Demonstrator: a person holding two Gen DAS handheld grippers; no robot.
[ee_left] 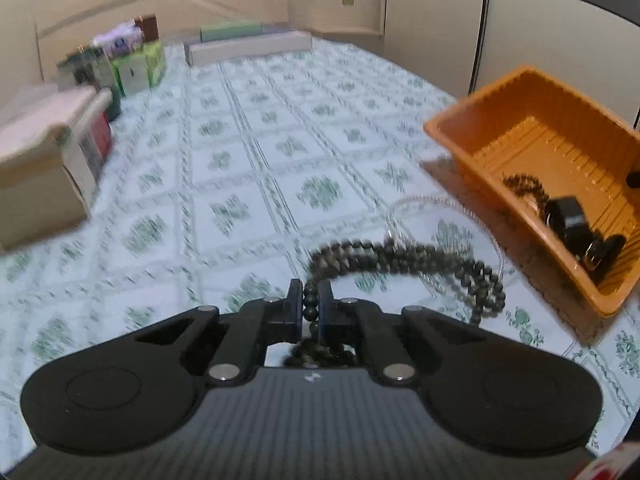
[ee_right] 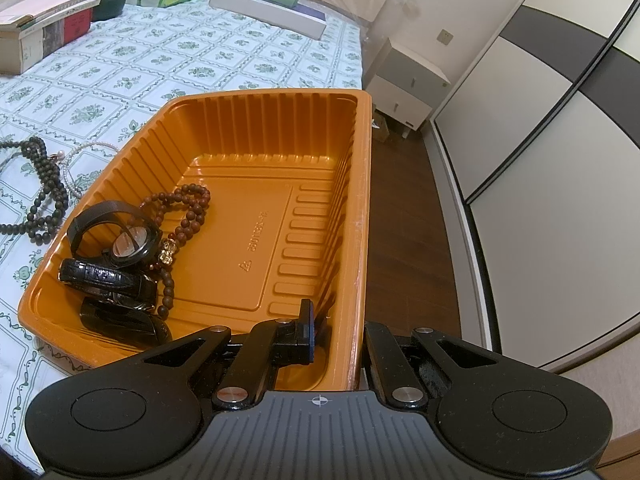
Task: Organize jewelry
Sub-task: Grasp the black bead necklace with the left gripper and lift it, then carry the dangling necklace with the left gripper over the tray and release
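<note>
Roughly half done; 2 watches (ee_right: 108,272) and a brown bracelet (ee_right: 188,216) lie in the orange tray (ee_right: 360,208); left tongs (ee_left: 309,300) pinch the dark bead necklace (ee_left: 400,260) on the counter; pearl strand (ee_left: 432,204) remains; right tongs (ee_right: 338,328) straddle the tray's wall, apparently gripping.

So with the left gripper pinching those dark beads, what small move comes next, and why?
Probably carry the dark green bead necklace rightward over the orange ribbed plastic tray: the left gripper is shut on it, and the right gripper straddles the tray's wall.
</note>
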